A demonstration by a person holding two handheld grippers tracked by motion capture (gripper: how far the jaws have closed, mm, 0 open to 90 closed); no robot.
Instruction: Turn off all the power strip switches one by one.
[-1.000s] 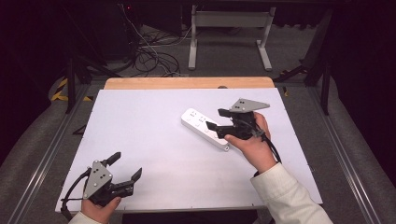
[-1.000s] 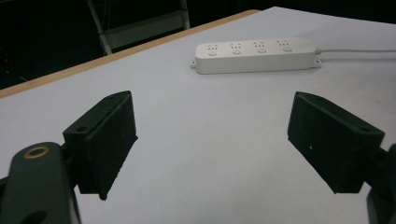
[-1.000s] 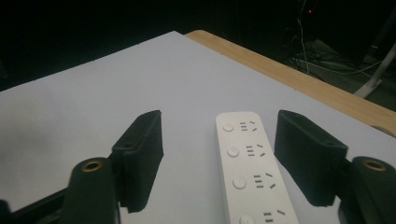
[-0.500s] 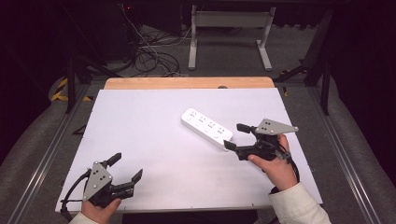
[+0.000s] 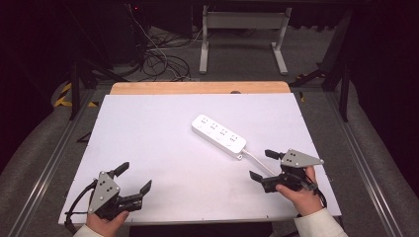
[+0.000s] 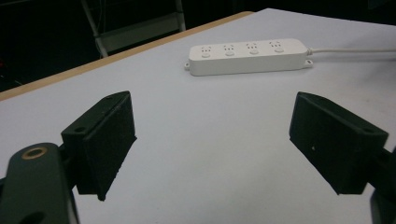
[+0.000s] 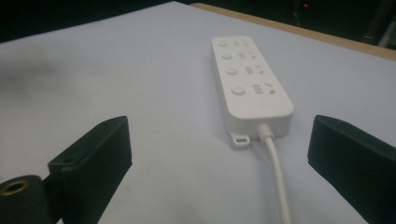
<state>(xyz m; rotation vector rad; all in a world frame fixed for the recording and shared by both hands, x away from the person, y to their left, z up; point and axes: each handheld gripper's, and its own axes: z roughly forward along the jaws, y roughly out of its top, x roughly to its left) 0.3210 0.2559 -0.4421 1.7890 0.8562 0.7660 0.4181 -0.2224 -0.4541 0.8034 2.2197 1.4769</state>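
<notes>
Two tongs, left tongs (image 5: 134, 178) and right tongs (image 5: 261, 164), both spread, empty; one power strip (image 5: 219, 136), four sockets.

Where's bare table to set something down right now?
Most of the table is bare: the whole left half, from the left gripper up to the wooden far edge. Crowded only right of centre: power strip, its cord running toward the right gripper.

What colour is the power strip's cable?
White, like the power strip; its cable shows best in the right gripper view.
</notes>
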